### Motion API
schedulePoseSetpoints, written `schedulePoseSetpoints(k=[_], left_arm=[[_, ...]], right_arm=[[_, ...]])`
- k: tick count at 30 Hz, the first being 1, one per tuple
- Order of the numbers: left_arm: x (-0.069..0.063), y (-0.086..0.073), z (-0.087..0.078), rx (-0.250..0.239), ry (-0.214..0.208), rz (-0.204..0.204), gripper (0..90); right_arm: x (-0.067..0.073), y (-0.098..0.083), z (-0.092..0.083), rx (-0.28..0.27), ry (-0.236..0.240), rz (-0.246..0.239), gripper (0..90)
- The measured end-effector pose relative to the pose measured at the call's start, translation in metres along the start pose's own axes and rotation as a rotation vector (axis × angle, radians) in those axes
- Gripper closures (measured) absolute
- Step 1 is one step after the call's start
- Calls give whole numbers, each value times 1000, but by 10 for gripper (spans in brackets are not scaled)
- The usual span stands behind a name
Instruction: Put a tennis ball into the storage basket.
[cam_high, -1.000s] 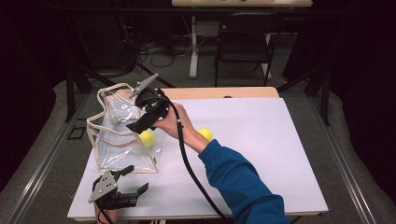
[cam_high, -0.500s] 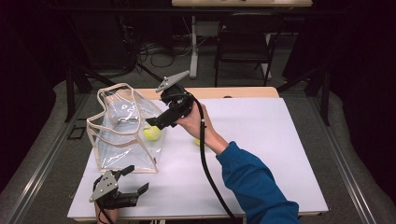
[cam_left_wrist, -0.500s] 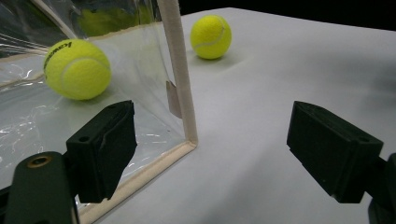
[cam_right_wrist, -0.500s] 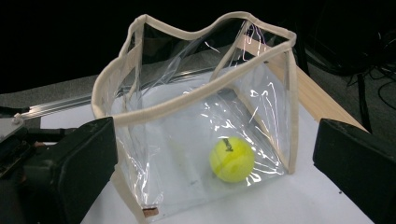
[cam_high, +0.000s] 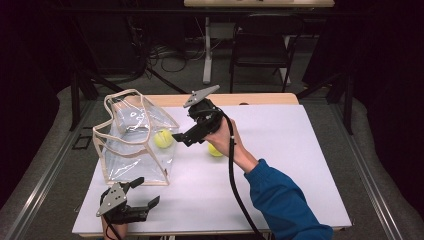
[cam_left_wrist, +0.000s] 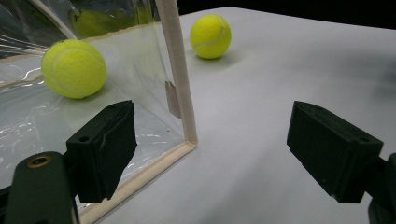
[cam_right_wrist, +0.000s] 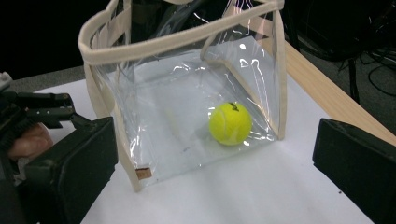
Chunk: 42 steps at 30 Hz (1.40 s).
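My table (cam_high: 310, 165) holds a clear bag (cam_high: 137, 142) with cloth trim, standing upright with its mouth open. It looks light and floppy, so I judge it would buckle if pushed; the stiffer trim is the place to grip it. One tennis ball (cam_high: 163, 138) lies inside the bag on its floor; a second ball (cam_high: 215, 150) lies outside, near the bag. It should be light, fuzzy and prone to rolling: pinch it across the middle. My right gripper (cam_high: 182, 138) hangs beside the bag, jaws spread and empty. My left gripper (cam_high: 142, 192) rests in front of the bag, also spread and empty.
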<state>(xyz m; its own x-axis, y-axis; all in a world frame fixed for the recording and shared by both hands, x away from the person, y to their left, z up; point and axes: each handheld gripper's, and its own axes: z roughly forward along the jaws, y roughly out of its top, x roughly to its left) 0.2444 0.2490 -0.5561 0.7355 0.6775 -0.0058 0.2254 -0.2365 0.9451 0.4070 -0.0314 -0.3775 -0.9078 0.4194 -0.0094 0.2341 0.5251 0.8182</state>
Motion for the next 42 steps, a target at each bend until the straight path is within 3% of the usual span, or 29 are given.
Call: schedulePoseSetpoints(k=[29,42], left_arm=[[0,-1,0,3,8,2,162],[-2,0,0,10,15,2,163]], right_arm=[[-9,-87,-12,35,-15,47,3],[-9,-142,-12,48,-24,114,8]])
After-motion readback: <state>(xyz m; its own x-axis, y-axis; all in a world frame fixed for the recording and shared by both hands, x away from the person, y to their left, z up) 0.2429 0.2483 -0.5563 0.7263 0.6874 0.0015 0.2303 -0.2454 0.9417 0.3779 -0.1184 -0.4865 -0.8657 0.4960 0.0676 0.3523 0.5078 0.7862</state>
